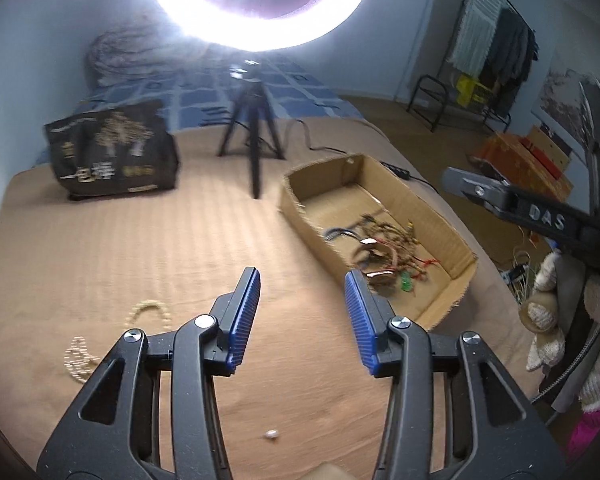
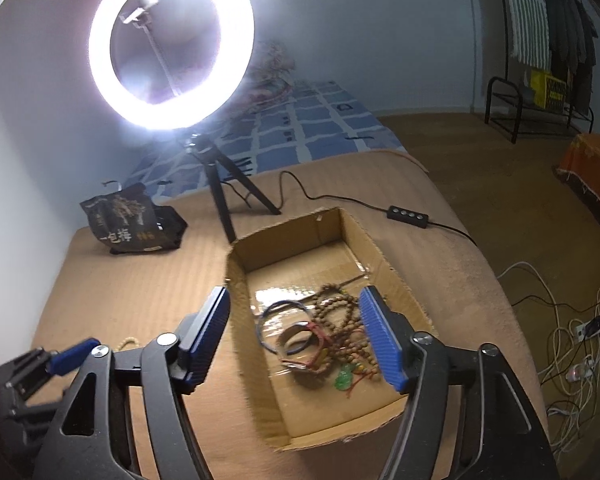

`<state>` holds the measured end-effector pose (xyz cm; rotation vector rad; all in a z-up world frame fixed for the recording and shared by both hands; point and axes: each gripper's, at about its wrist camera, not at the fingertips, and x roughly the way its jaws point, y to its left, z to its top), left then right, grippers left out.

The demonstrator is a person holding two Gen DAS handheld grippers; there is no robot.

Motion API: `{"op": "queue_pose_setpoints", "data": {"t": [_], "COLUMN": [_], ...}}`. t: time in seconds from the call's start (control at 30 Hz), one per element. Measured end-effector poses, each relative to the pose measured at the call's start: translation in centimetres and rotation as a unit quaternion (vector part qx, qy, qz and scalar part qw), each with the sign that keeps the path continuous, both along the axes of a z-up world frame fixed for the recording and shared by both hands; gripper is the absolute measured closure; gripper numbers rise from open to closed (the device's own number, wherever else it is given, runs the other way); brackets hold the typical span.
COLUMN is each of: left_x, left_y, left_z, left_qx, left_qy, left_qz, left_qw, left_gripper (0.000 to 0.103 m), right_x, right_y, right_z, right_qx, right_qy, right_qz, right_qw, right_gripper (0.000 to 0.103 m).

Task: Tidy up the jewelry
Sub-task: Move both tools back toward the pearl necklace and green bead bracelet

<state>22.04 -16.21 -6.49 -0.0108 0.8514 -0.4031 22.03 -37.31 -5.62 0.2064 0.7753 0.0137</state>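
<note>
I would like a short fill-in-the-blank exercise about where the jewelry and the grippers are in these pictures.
1. The wooden bead bracelets lie inside the ____ box.
2. The pale bead necklace lies outside it, on the ____ bed cover.
3. The left gripper and right gripper are both ____.

Missing words: cardboard; tan; open
</note>
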Motion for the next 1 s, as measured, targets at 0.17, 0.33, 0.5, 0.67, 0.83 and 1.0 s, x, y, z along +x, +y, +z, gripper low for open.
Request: {"op": "queue_pose_setpoints", "data": {"t": [0.17, 0.33, 0.5, 0.67, 0.83, 1.0], "left_x": [-0.2, -0.1, 0.3, 0.8, 1.3, 1.8], "left_y": [4.3, 8.8, 14.1, 19.0, 23.3, 25.7], "left_z": [0.9, 1.0, 0.6, 0.0, -1.3, -3.6], "left_qx": [0.001, 0.008, 0.008, 0.005, 0.0, -0.011], "left_qy": [-0.007, -0.007, 0.002, 0.014, 0.033, 0.066], "left_qz": [0.028, 0.057, 0.093, 0.126, 0.147, 0.155], "left_qw": [0.9996, 0.9983, 0.9956, 0.9919, 0.9886, 0.9857], "left_gripper": [0.058, 0.058, 0.058, 0.058, 0.058, 0.058], "right_x": [-1.0, -1.7, -1.8, -1.8, -1.8, -1.0], "right_y": [3.1, 6.6, 9.6, 12.2, 14.8, 16.8], "right_z": [0.8, 0.8, 0.4, -0.5, -2.0, -4.2], "right_qx": [-0.004, -0.015, -0.015, 0.0, 0.005, -0.001], "right_qy": [-0.004, -0.005, -0.004, 0.0, 0.008, 0.032], "right_qz": [0.02, 0.047, 0.071, 0.096, 0.119, 0.14], "right_qw": [1.0, 0.999, 0.997, 0.995, 0.993, 0.99], "right_gripper": [0.032, 0.031, 0.031, 0.031, 0.031, 0.031]}}
